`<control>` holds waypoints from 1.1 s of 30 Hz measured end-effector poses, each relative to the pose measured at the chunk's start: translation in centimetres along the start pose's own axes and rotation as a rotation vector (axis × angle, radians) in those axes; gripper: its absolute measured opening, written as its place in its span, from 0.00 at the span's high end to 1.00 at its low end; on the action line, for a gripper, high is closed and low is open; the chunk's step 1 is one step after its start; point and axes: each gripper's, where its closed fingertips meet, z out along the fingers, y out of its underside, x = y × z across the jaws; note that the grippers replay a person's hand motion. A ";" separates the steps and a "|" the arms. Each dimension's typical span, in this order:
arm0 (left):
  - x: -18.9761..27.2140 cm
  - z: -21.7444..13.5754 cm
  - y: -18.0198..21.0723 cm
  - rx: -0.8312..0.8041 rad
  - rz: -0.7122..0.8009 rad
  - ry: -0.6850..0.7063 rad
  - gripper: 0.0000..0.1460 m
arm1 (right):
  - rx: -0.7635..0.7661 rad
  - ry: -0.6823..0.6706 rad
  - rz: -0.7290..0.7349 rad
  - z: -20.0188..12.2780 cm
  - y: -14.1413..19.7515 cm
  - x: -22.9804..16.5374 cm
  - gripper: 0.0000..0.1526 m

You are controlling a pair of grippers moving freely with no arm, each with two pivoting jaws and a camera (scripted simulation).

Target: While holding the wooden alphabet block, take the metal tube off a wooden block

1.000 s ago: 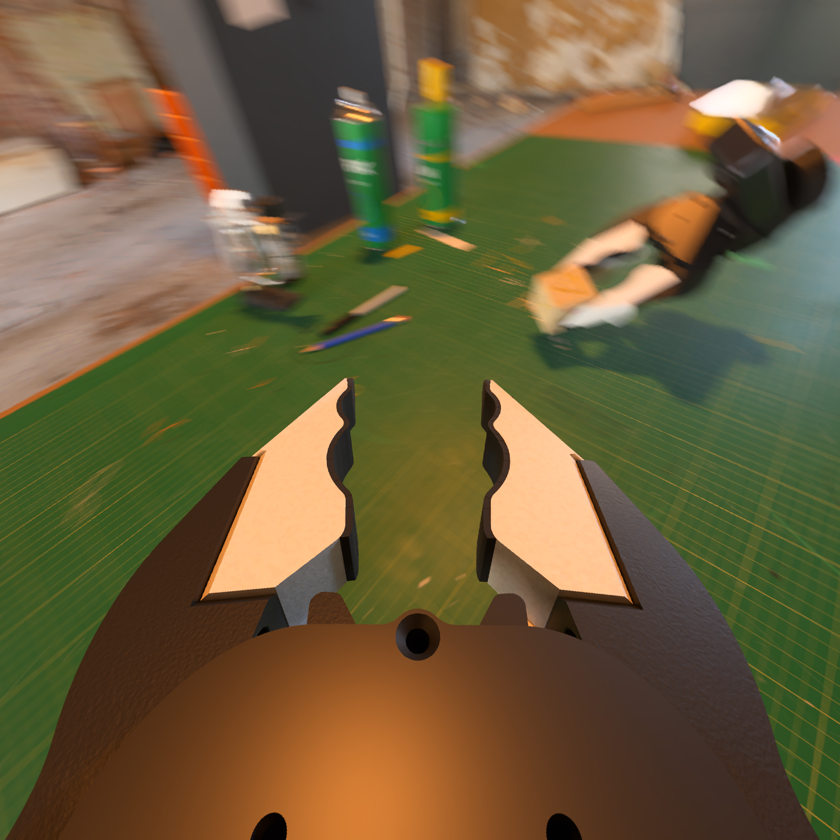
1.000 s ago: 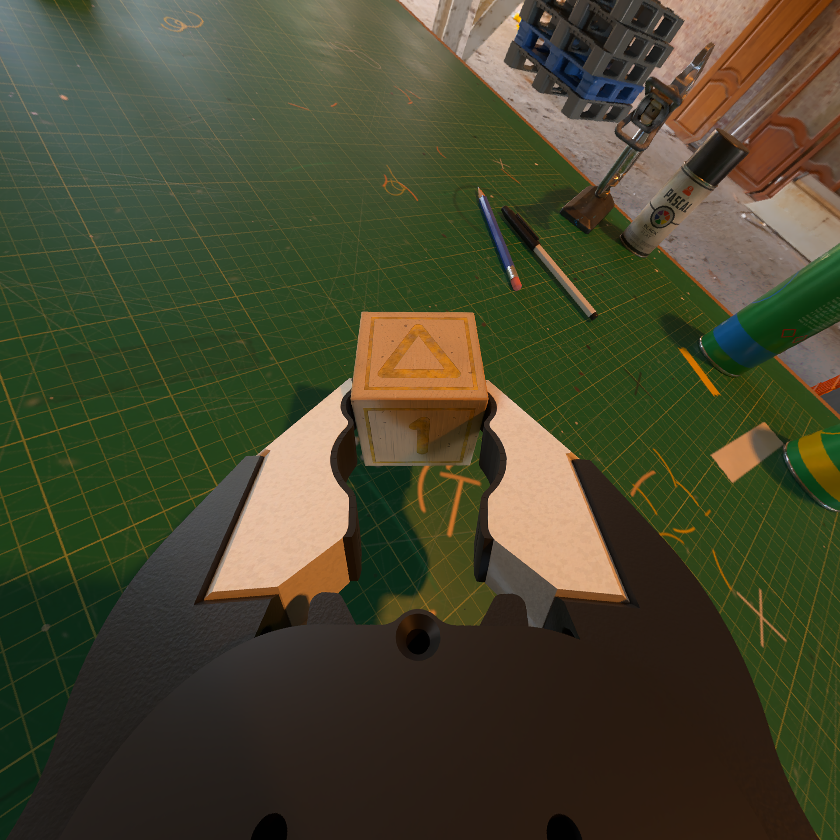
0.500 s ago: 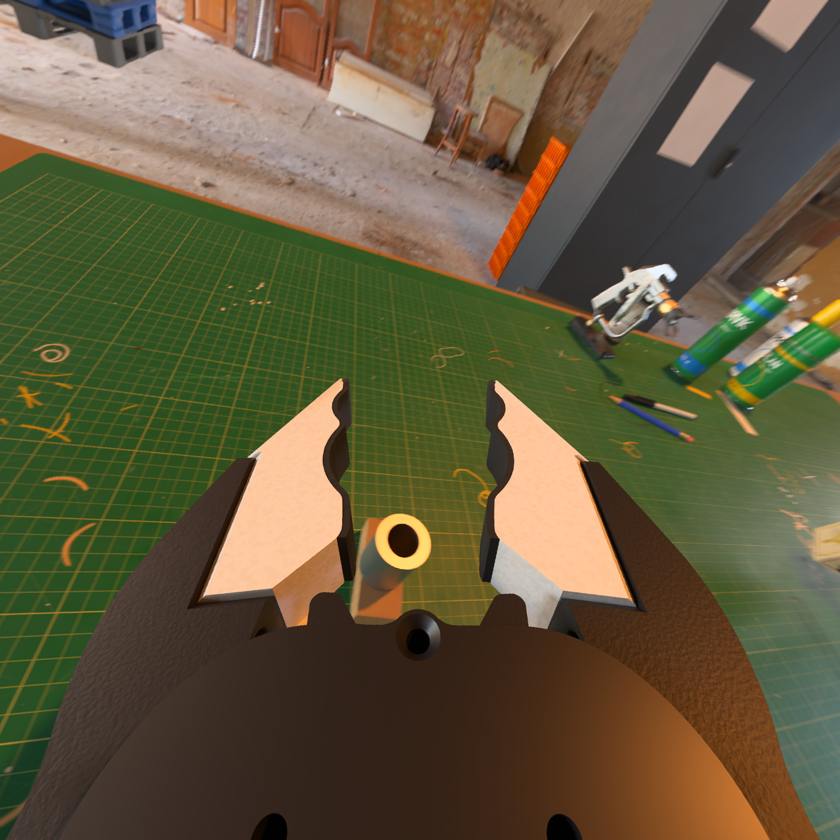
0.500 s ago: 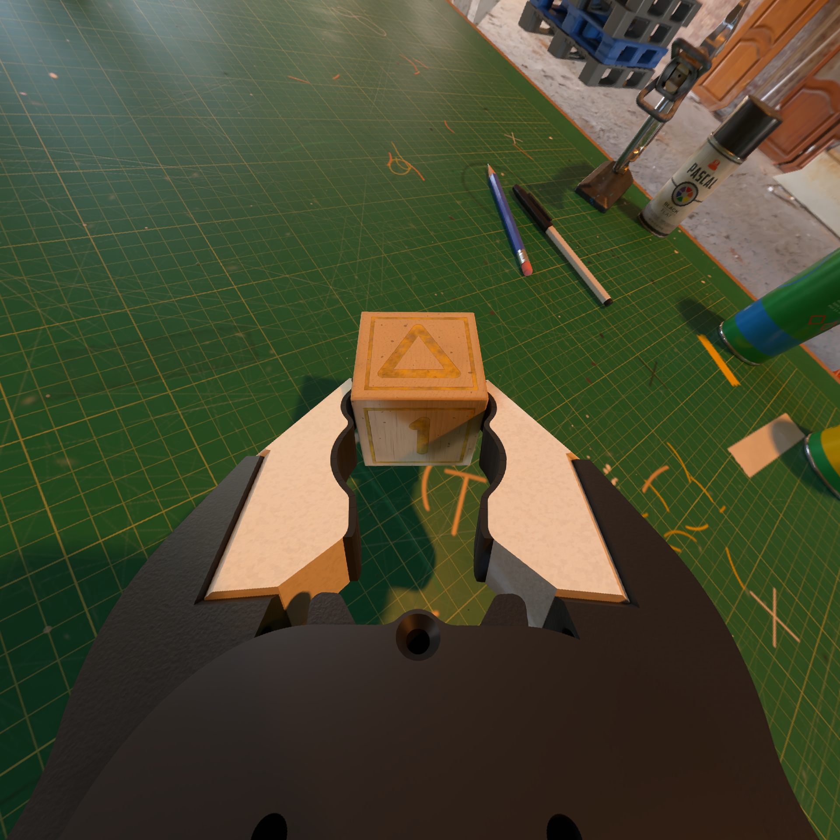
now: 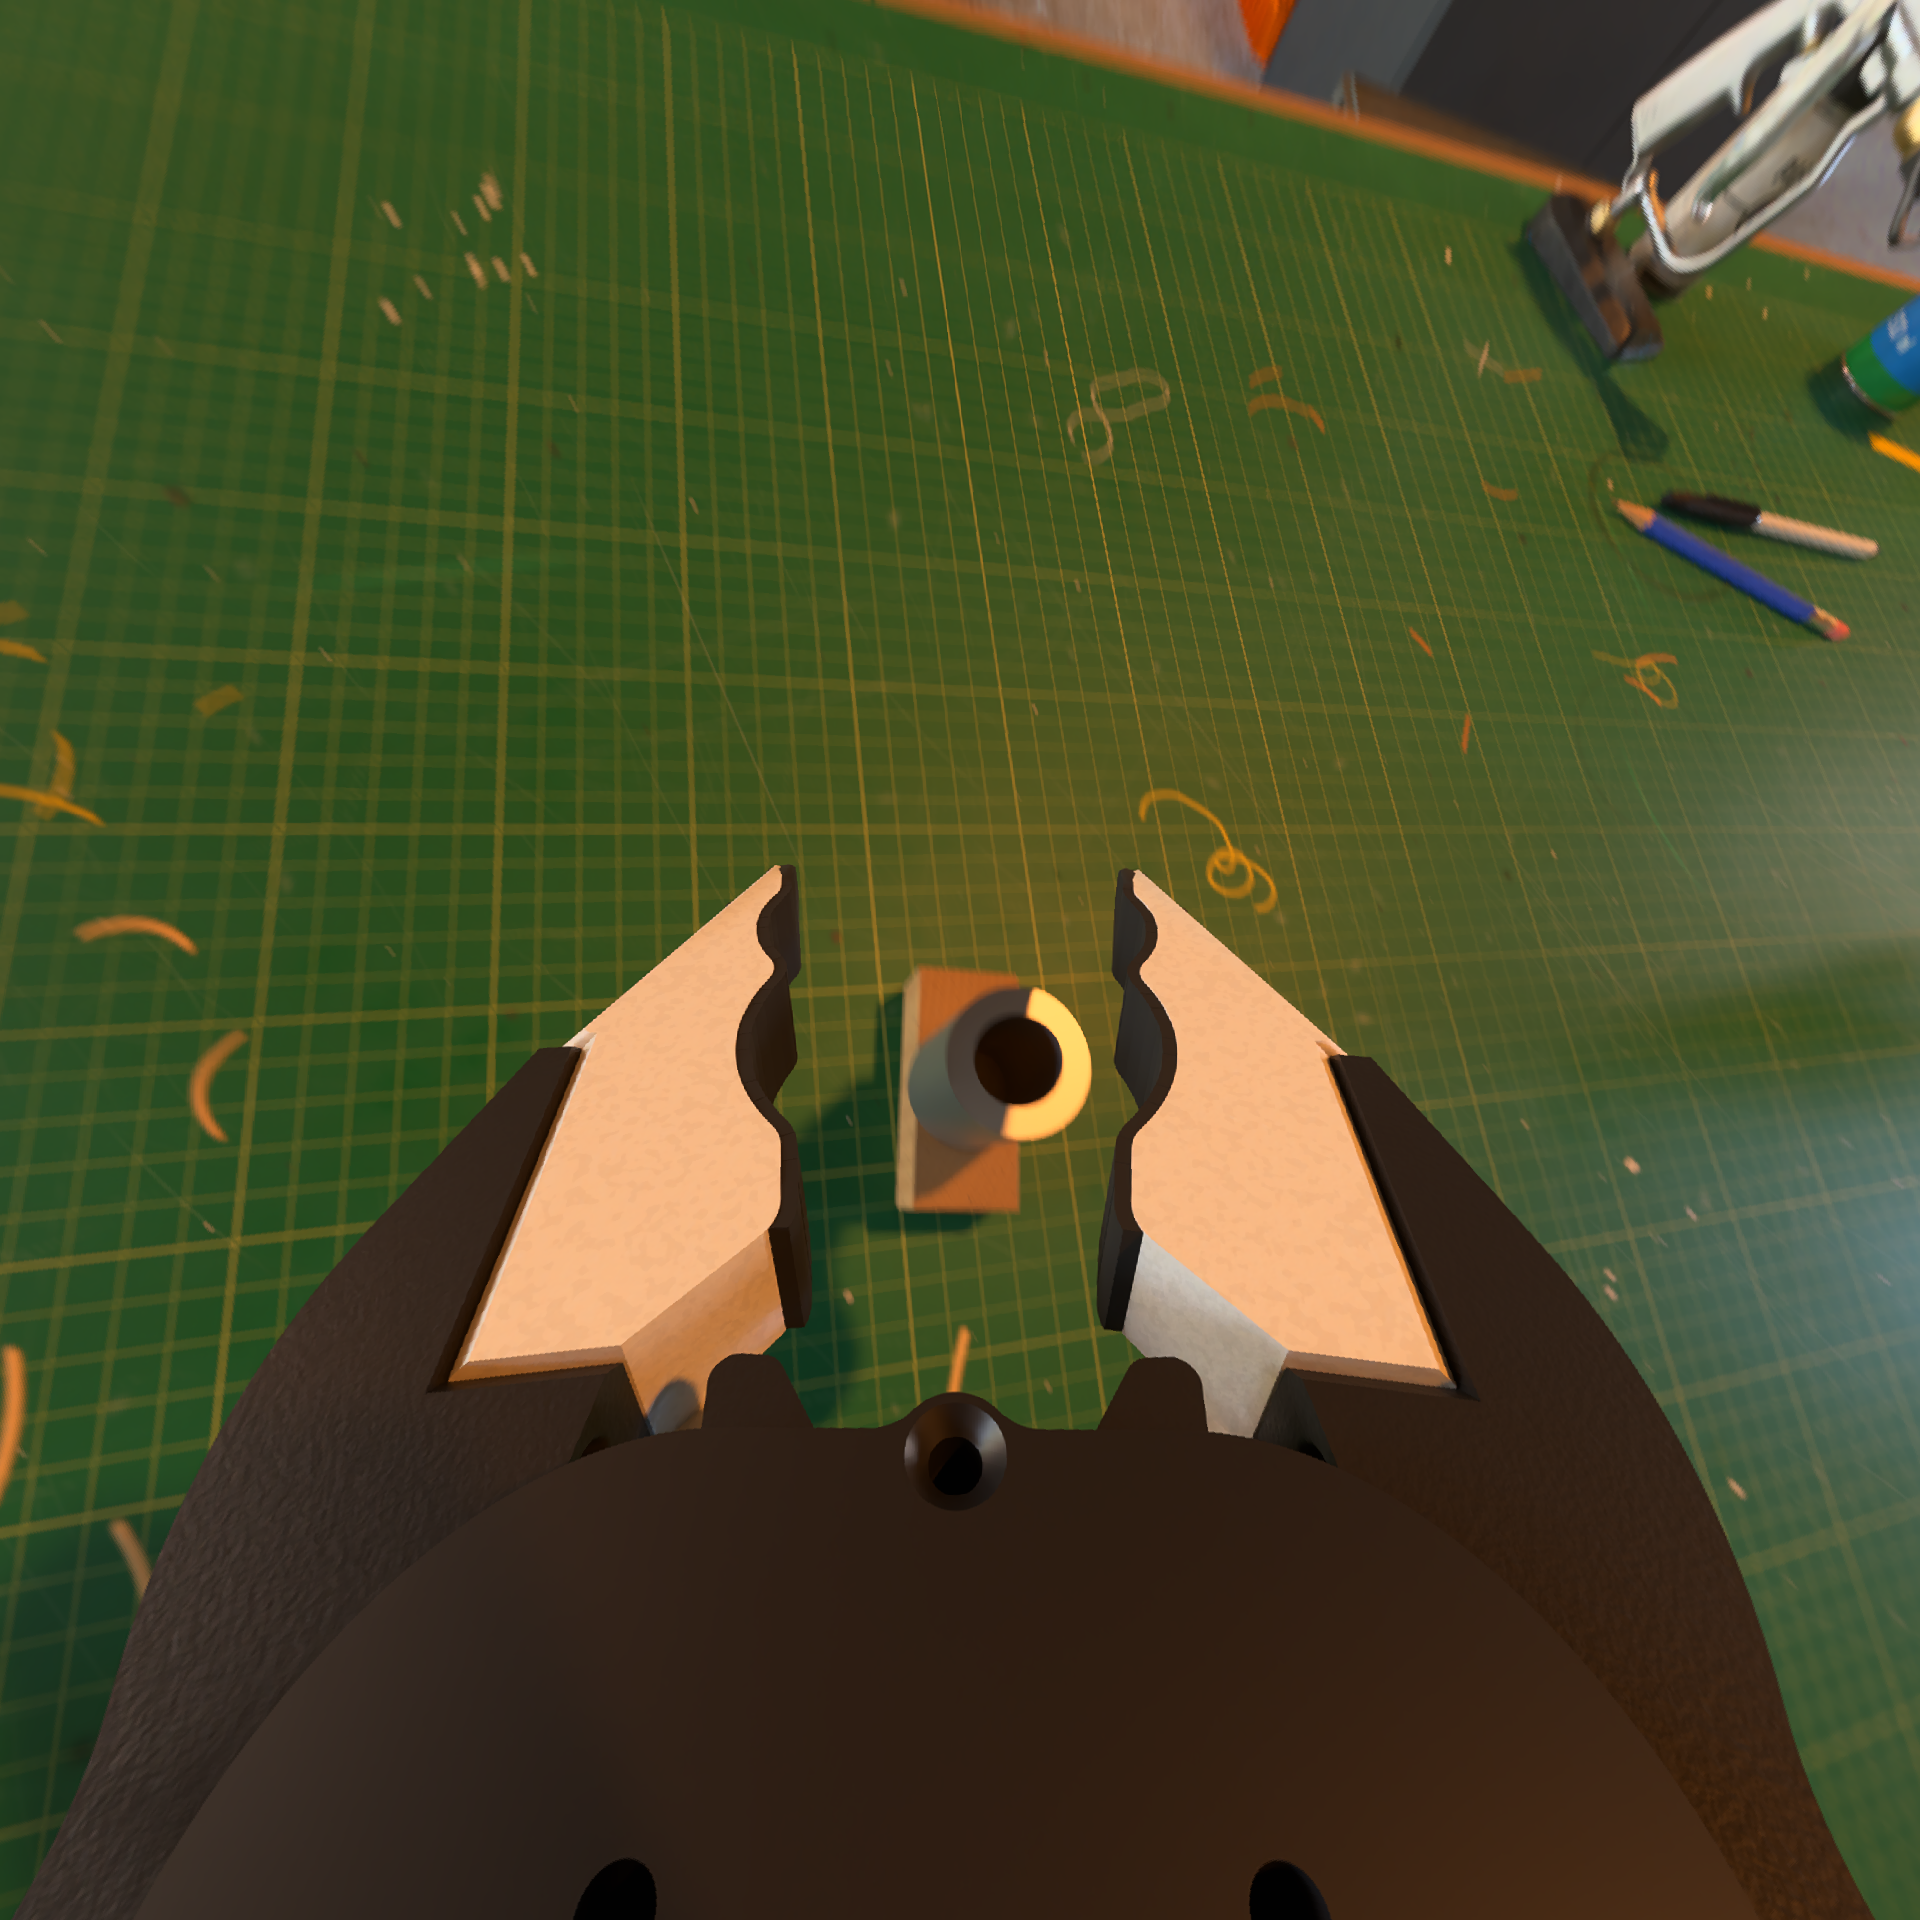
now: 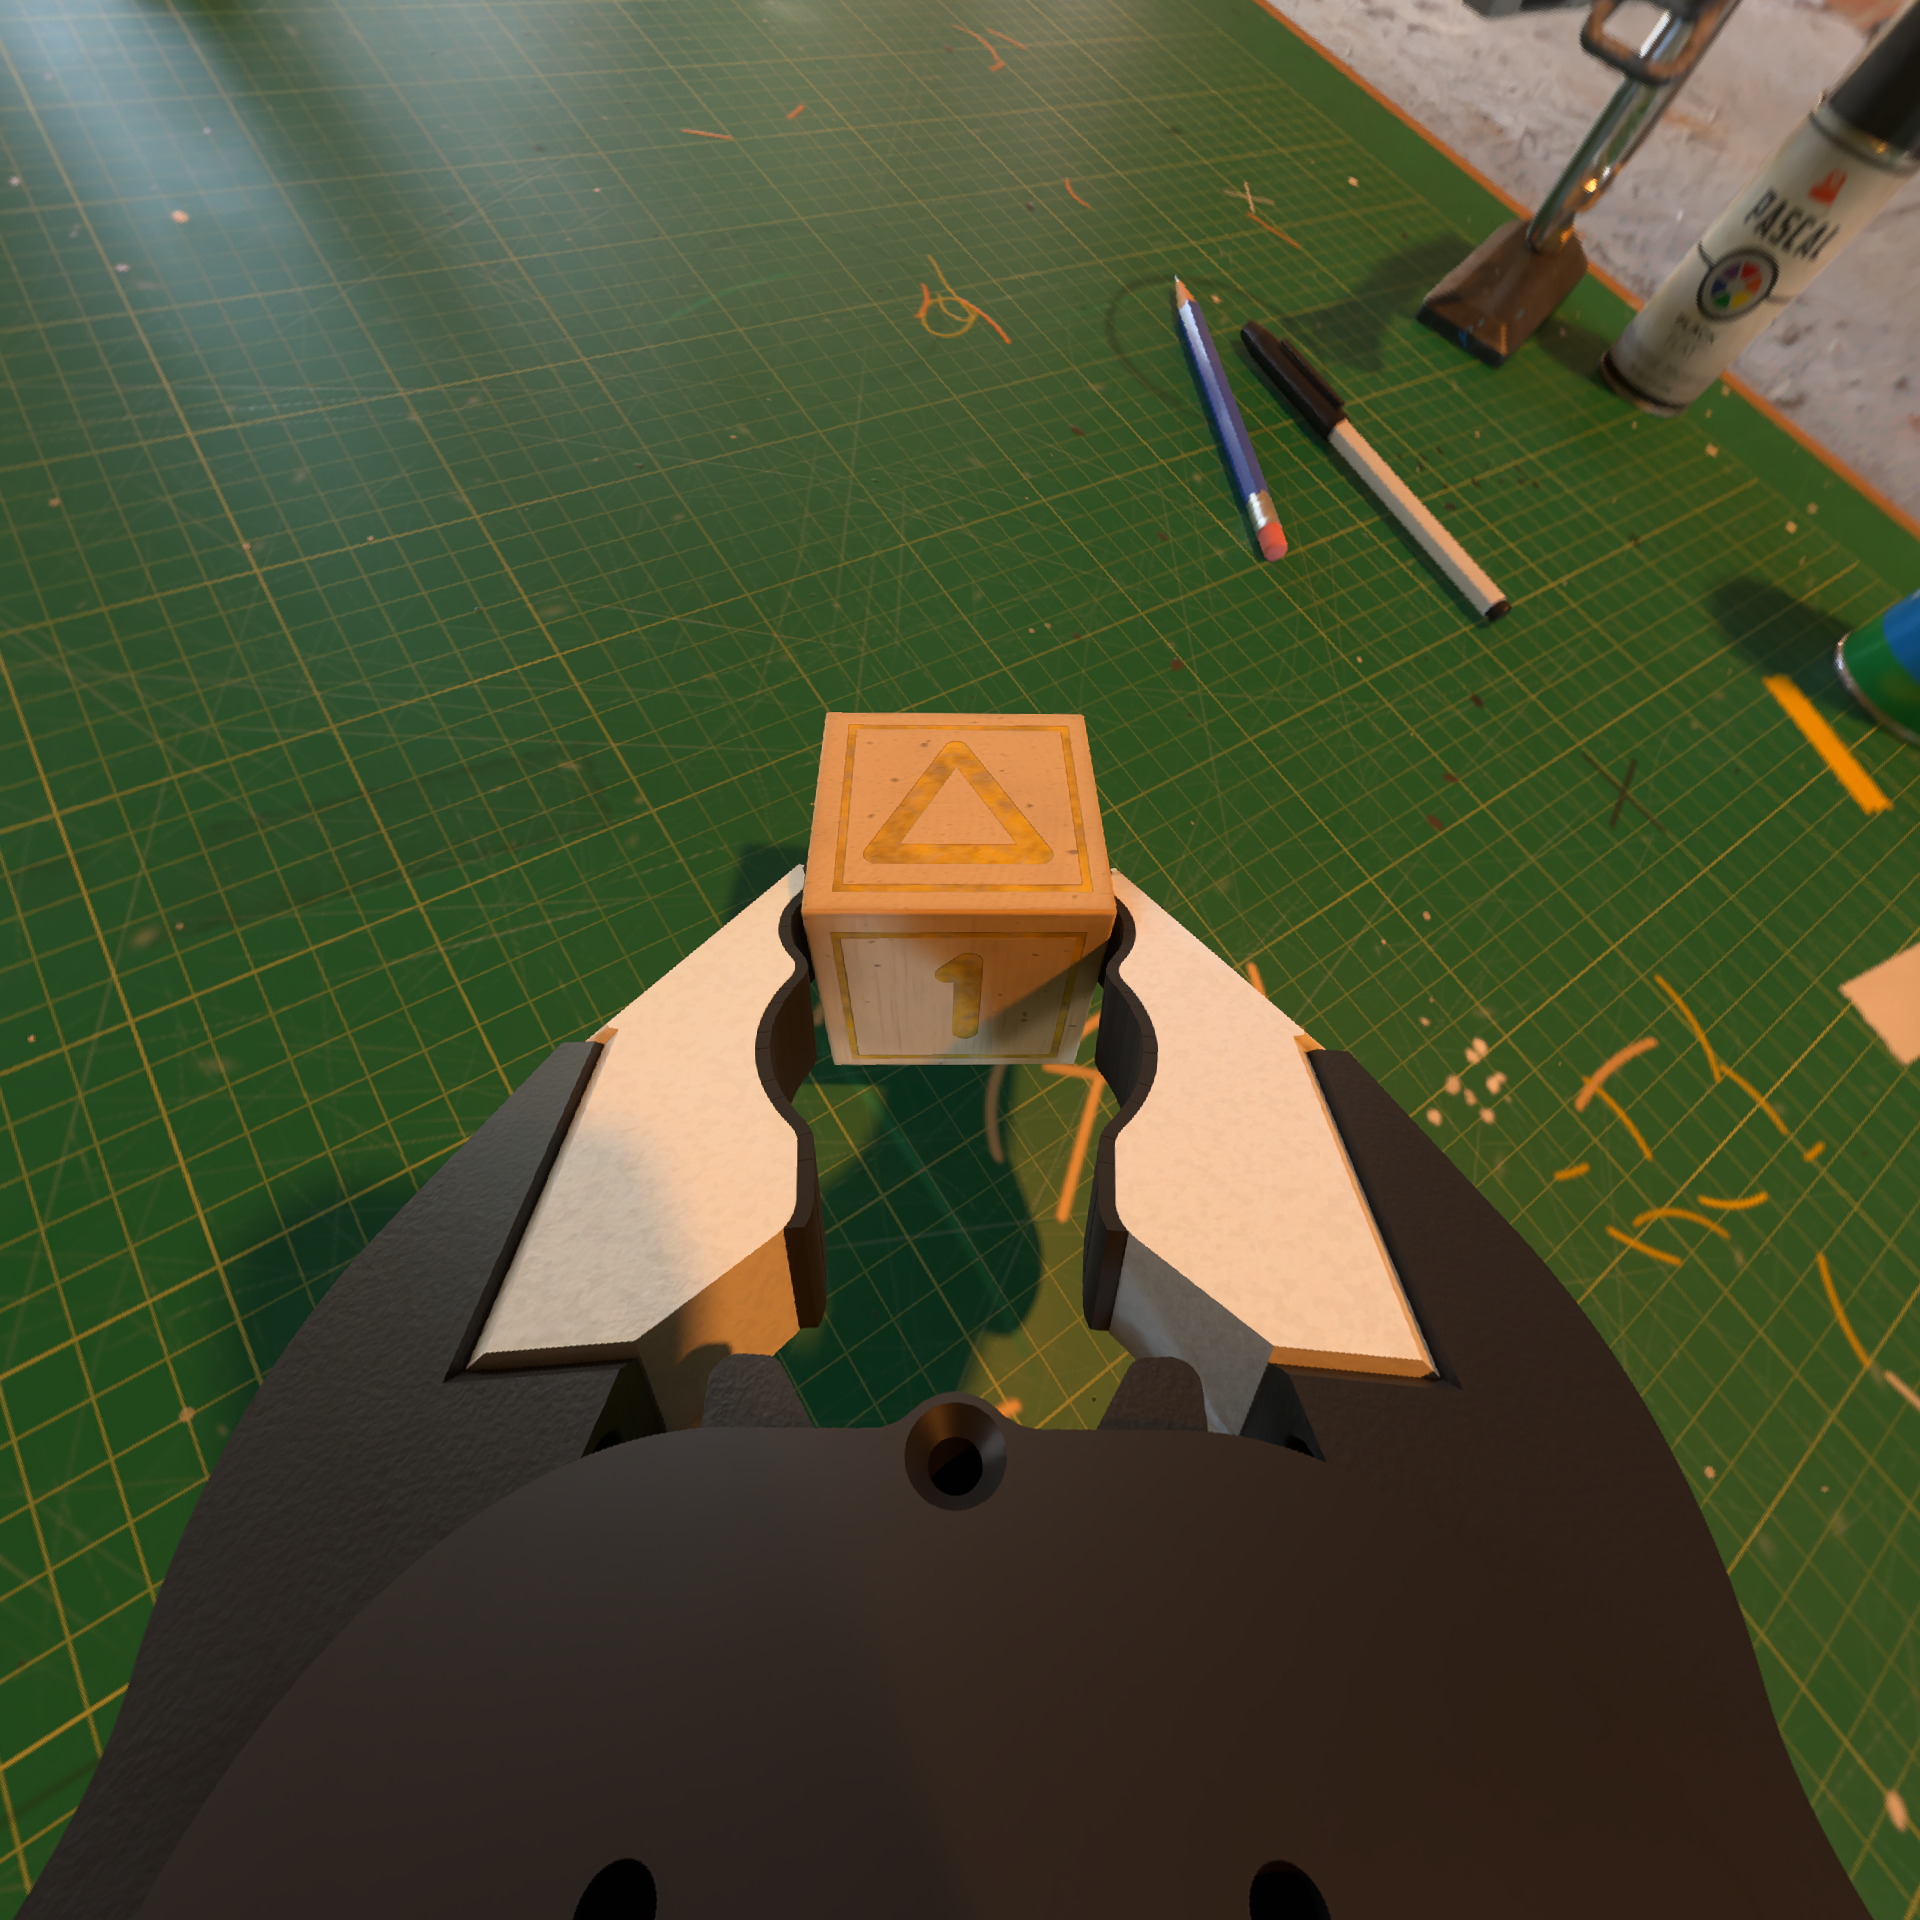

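Metal tube (image 5: 1003, 1070) upright, bore skyward

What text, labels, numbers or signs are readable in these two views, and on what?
I won't quote writing; here is what bears it.
wooden alphabet block, held in the right gripper: yellow markings on top and near faces, clear.
white spray can: printed label, clear.
green and blue can: print too small to read.
green cutting mat: orange scribbles, no clear words.
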 end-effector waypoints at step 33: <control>11.3 -9.6 -5.3 0.534 -0.042 0.909 0.77 | -0.015 -0.013 -0.009 0.3 0.1 -0.2 0.66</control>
